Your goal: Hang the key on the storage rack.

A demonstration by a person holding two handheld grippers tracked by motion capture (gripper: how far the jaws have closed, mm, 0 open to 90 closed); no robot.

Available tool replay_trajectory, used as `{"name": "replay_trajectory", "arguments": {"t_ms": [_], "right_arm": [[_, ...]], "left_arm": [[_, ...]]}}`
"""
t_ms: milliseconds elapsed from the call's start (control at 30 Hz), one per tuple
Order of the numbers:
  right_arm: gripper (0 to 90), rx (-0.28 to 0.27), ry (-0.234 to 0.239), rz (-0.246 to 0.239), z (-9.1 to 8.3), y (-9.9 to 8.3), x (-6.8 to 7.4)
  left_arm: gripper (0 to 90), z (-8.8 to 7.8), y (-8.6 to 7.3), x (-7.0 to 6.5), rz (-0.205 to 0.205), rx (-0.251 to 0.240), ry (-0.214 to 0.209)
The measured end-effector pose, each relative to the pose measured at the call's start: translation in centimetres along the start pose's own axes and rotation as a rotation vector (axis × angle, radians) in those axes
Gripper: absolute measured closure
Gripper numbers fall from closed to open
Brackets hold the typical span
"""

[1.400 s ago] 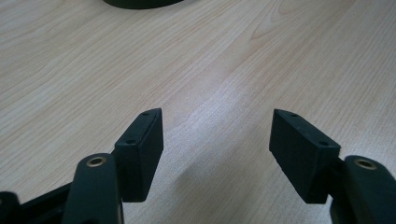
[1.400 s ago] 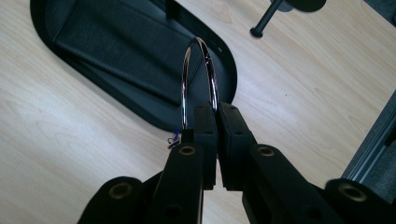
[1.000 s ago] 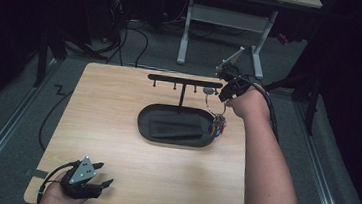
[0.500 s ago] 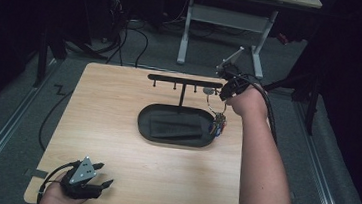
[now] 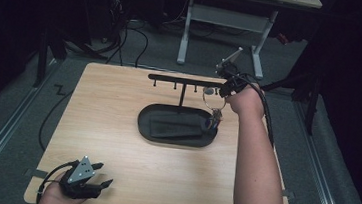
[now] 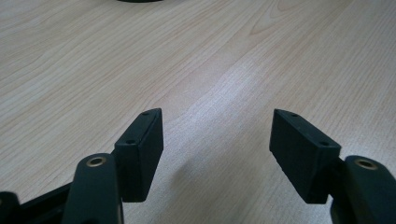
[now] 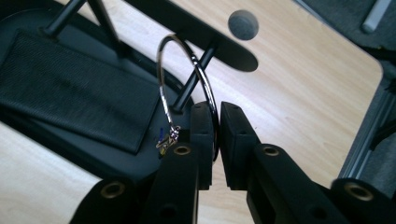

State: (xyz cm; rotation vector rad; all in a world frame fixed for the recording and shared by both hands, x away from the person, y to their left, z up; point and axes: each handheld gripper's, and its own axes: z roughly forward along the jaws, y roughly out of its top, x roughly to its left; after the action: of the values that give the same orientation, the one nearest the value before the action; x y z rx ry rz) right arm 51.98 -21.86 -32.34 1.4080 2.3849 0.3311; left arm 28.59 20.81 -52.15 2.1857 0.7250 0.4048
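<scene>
**A:** High view first, how far along is this? Looks to me like the thin silver metal ring (image 5: 210,99) w/ a small charm dangling off it is right up at the end peg of the black T-shaped hanging stand (image 5: 183,82), which sits in a black oval tray (image 5: 176,126) on the light wood tabletop (image 5: 116,126). The right hand-held gripper (image 5: 224,92) is at that end of the bar.

**B:** Yeah, prob hanging it on the hook. Can't tell from up there if it's seated tho. The left hand-held gripper (image 5: 103,181) is parked at the near left corner, well apart from everything.

**A:** Left gripper view?

**B:** Left one's jaws stand wide, nothing btwn them, just bare wood underneath. Idle imo.

**A:** And the right gripper view?

**B:** Best angle. The right one (image 7: 216,112) is pinched narrow on the ring (image 7: 161,70), wire running right btwn the pads; the jaws have just begun easing apart, but it's still gripped. Top of the loop sits around the end peg under the bar (image 7: 196,28), charm (image 7: 166,139) hanging low over the tray (image 7: 70,84).

**A:** So ring's on or nearly on the hook; what's left is a full let-go and backing out.
</scene>
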Motion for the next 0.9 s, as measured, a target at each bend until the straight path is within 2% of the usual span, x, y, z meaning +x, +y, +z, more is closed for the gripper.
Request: {"name": "replay_trajectory", "arguments": {"t_ms": [233,433,667,767,900], "right_arm": [[78.7,-0.014,-0.015,0.01,0.4,0.0,0.0],[71.7,-0.036,-0.026,0.031,-0.3,-0.3,-0.1],[64.5,-0.049,-0.007,0.028,-0.8,-0.9,0.4],[55.8,-0.049,0.021,0.039,-0.9,-1.3,0.4],[50.6,-0.047,0.024,0.023,-1.0,-1.9,0.8]], "left_arm": [[35.5,0.1,0.0,-0.1,0.006,0.008,-0.006],[35.5,0.1,0.0,-0.1,0.008,0.009,-0.007],[35.4,0.1,0.1,-0.1,0.009,0.011,-0.005],[35.1,0.1,0.1,-0.1,0.006,0.008,-0.004],[35.1,0.2,0.1,-0.2,0.008,0.009,-0.002]]}}
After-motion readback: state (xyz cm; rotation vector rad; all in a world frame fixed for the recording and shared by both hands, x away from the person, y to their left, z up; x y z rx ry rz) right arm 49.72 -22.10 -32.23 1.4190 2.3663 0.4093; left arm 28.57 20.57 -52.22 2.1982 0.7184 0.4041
